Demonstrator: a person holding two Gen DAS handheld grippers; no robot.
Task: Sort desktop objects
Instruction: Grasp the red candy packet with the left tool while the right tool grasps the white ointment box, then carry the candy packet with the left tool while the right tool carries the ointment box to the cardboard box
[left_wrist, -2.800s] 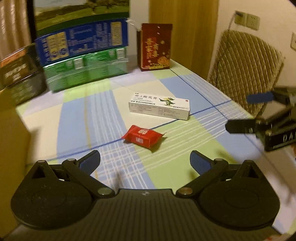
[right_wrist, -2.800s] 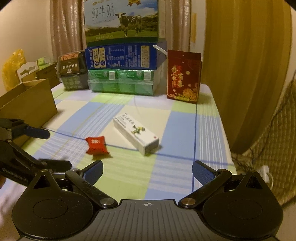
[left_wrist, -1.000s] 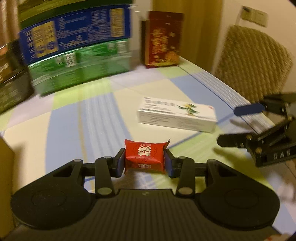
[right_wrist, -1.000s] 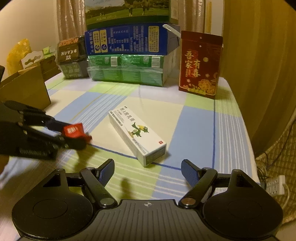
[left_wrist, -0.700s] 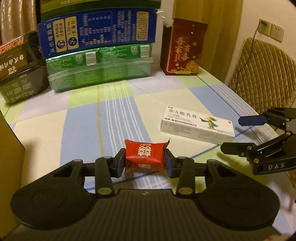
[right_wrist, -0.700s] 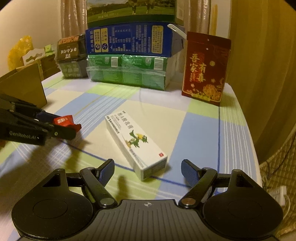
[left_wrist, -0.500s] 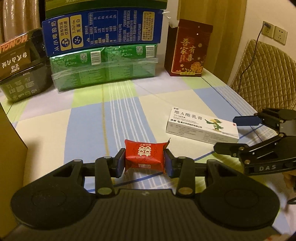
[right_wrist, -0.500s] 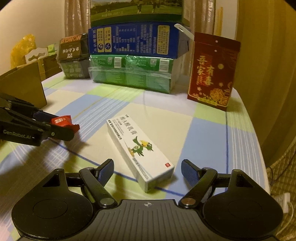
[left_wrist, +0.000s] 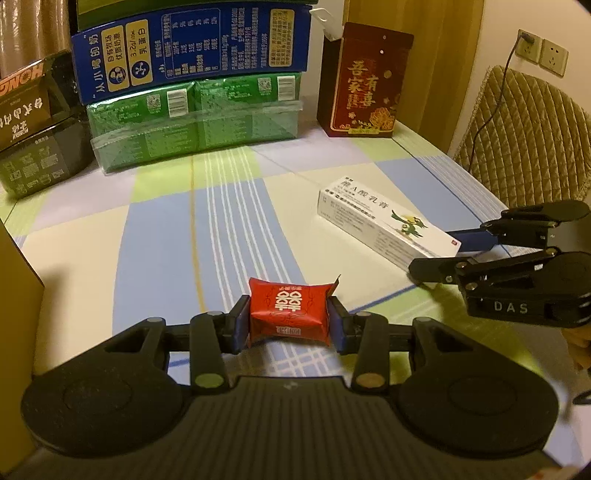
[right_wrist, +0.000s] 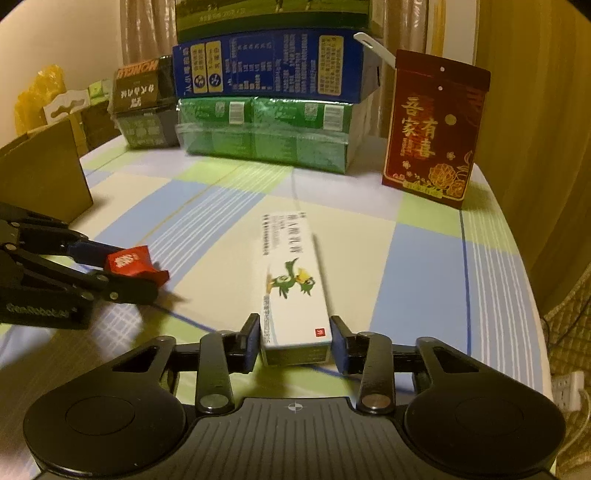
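A red candy packet (left_wrist: 290, 310) with white characters sits squeezed between the blue pads of my left gripper (left_wrist: 290, 323), held just above the checked tablecloth (left_wrist: 166, 240). From the right wrist view, that packet (right_wrist: 127, 260) and the left gripper (right_wrist: 133, 272) appear at the left. A long white medicine box (right_wrist: 293, 280) with a green bird print lies lengthwise ahead, its near end clamped by my right gripper (right_wrist: 295, 345). In the left wrist view the same box (left_wrist: 380, 221) lies at the right, with the right gripper (left_wrist: 437, 252) around its near end.
Stacked cartons line the back: a blue box (left_wrist: 192, 48) on green packs (left_wrist: 195, 118), a black box (left_wrist: 33, 122) to the left, and a dark red gift box (right_wrist: 432, 136) to the right. A cardboard box (right_wrist: 40, 177) stands left. A quilted chair (left_wrist: 524, 129) is beyond the table's right edge.
My right gripper has moved forward and closed on the near end of the white box, which has turned lengthwise. The left gripper still holds the red packet and has barely moved.
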